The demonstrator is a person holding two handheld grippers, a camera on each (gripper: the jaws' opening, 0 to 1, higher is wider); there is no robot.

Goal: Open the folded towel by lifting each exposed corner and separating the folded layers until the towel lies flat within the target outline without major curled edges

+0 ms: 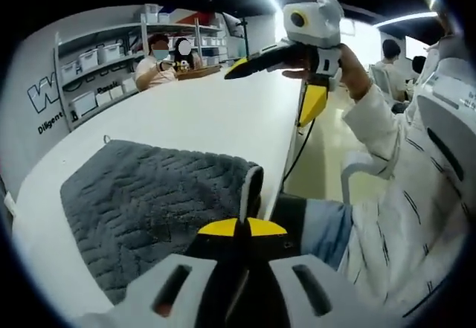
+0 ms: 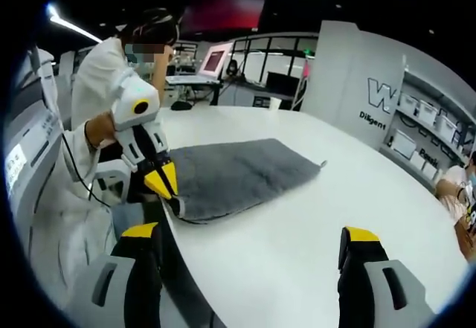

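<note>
A grey textured towel (image 1: 149, 201) lies folded on the white table (image 1: 216, 112), close to the table's near edge. My left gripper (image 1: 242, 227) is shut on the towel's edge at its right corner, and a strip of that edge rises between the yellow tips. In the right gripper view the same gripper (image 2: 165, 183) pinches the towel (image 2: 238, 168) at its near-left corner. My right gripper (image 2: 250, 235) is open wide over bare table (image 2: 297, 253), well short of the towel. It also appears held high in a hand (image 1: 274, 88), with its jaws spread.
The table's edge (image 1: 286, 142) runs right beside the towel, with floor beyond it. A person's white sleeve (image 1: 387, 194) fills the right side. People (image 1: 158, 64) sit at the table's far end. Shelves with bins (image 1: 93, 75) line the wall.
</note>
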